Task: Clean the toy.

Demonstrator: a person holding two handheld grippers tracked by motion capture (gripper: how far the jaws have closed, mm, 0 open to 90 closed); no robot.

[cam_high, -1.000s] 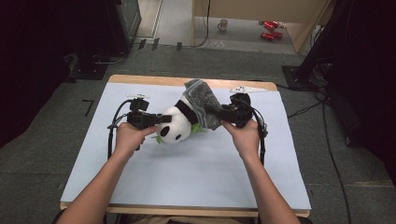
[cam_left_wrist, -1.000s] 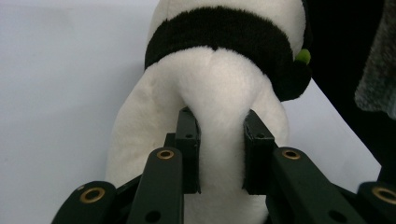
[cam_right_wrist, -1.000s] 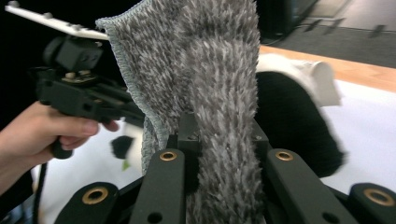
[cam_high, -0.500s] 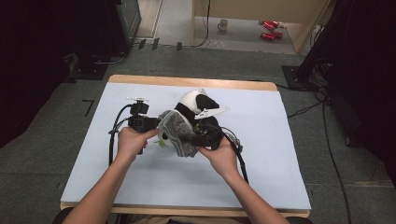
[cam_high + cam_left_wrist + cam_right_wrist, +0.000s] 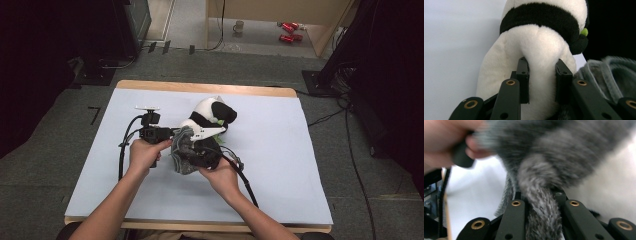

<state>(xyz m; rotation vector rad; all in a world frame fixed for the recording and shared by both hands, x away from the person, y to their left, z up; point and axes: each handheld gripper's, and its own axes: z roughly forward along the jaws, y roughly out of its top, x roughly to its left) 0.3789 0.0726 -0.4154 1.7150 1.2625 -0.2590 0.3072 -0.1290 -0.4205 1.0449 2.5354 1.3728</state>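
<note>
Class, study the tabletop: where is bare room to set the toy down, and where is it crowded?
The table is bare between the panda and its right edge, along the near edge either side of the forearms, and at the far left corner. It is crowded at the middle, where the left gripper, the right gripper and the grey cloth meet.

High view: fixed above my side, looking forward and down over the whole bench [image 5: 300, 165]. My left hand-held gripper [image 5: 541, 75] view: very close on the panda toy [image 5: 536, 50]. Right hand-held gripper [image 5: 537, 197] view: close on the grey cloth [image 5: 544, 165]. All three views share toy and cloth.
</note>
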